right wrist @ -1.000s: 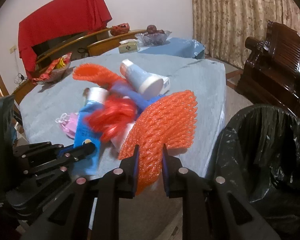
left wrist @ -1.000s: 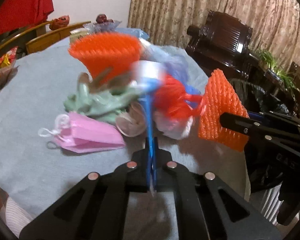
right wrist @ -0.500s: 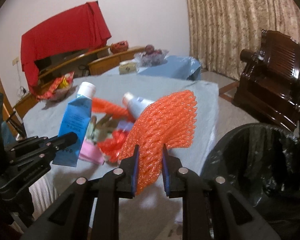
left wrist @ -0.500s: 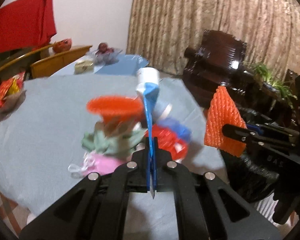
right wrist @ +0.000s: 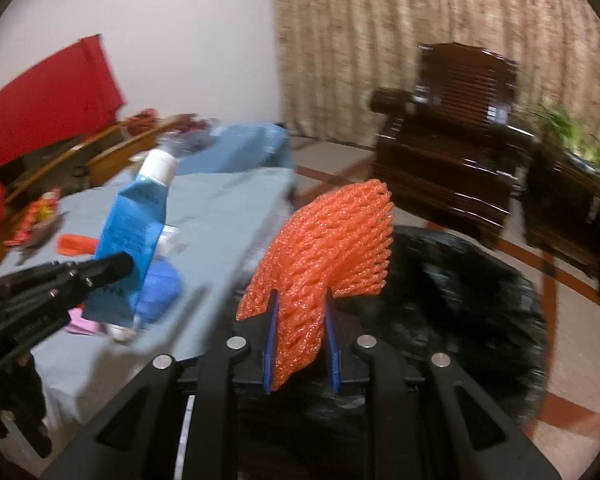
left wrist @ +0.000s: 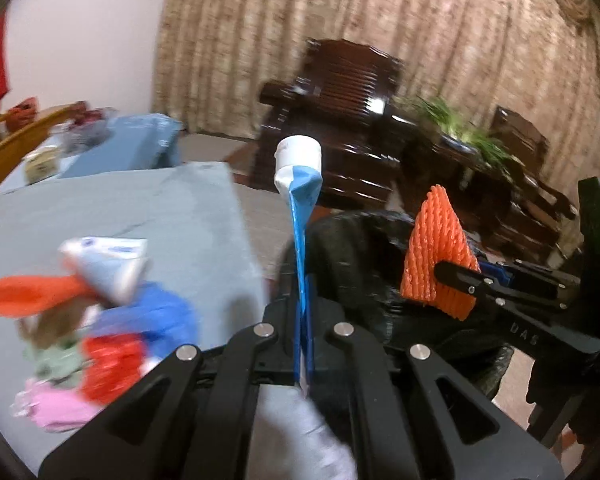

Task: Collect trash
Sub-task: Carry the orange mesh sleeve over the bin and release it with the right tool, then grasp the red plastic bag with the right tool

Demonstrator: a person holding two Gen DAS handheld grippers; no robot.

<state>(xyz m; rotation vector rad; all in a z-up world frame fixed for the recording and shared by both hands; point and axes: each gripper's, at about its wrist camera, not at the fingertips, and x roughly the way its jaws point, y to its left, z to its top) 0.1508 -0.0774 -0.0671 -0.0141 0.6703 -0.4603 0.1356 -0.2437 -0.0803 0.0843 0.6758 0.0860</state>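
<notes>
My left gripper is shut on a flattened blue tube with a white cap and holds it upright near the table's right edge. The tube also shows in the right wrist view. My right gripper is shut on an orange foam fruit net and holds it over the black trash bag. The net and bag also show in the left wrist view. More trash lies on the grey tablecloth: a white bottle, an orange net, blue and red bags, a pink mask.
A dark wooden armchair stands behind the trash bag, with a plant on furniture to its right. Curtains cover the far wall. Wooden chairs and snack packets are at the table's far left.
Both grippers have swung right, away from the trash pile and toward the black bag. The tube and the orange net have stayed in their grips.
</notes>
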